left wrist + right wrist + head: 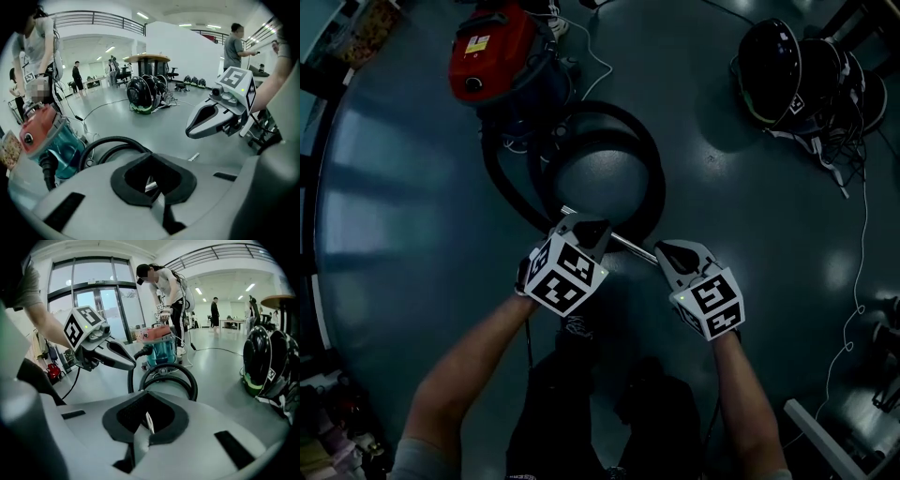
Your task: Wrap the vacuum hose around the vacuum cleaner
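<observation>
Between left hand-held gripper (584,229), right hand-held gripper (672,254), clamped hose wand (630,247)

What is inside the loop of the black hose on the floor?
Only bare grey floor shows inside the hose loop. The loop's near edge is covered by the left hand-held gripper and the metal tube it holds, so that part cannot be seen.

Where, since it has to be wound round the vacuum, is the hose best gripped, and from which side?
Probably the metal tube at what seems its free end, from above, jaws across it. It is straight, slim and stiff and lies nearest you, while the hose curls in loops on the floor beside the vacuum.
</observation>
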Demonstrator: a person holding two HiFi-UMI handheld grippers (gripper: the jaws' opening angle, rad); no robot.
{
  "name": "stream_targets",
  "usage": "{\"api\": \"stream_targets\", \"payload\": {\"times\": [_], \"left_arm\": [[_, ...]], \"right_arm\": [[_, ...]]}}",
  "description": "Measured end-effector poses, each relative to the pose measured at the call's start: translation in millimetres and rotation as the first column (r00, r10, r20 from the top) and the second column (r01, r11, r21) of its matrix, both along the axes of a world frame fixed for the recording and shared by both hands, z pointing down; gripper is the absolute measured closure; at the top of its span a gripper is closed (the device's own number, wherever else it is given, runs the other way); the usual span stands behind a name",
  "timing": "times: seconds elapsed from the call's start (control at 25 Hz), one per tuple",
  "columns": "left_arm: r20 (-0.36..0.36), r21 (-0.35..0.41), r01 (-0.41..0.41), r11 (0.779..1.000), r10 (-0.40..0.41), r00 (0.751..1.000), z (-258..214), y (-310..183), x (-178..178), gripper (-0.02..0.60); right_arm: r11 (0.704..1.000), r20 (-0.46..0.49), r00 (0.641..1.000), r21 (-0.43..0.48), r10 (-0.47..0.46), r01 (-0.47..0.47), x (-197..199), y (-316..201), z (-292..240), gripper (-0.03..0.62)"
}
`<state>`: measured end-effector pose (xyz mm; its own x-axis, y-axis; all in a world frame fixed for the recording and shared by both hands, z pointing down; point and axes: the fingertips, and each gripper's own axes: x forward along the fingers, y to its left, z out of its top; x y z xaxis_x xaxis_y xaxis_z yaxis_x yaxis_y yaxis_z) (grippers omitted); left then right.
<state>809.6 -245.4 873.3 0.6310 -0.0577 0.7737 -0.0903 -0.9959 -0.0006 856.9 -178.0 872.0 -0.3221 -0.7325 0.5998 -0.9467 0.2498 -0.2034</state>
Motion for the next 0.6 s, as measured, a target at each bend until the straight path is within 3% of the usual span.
{"api": "stream_targets", "payload": {"times": [0.6], "left_arm": [[-0.122, -0.047, 0.086, 0.995, -0.091, 0.988, -272.6, 104.6, -9.3, 0.575]], "right_arm": [[0.991, 0.033, 0.998, 0.121, 0.056, -0.06, -12.9, 81.3, -277.1, 0.59]]}}
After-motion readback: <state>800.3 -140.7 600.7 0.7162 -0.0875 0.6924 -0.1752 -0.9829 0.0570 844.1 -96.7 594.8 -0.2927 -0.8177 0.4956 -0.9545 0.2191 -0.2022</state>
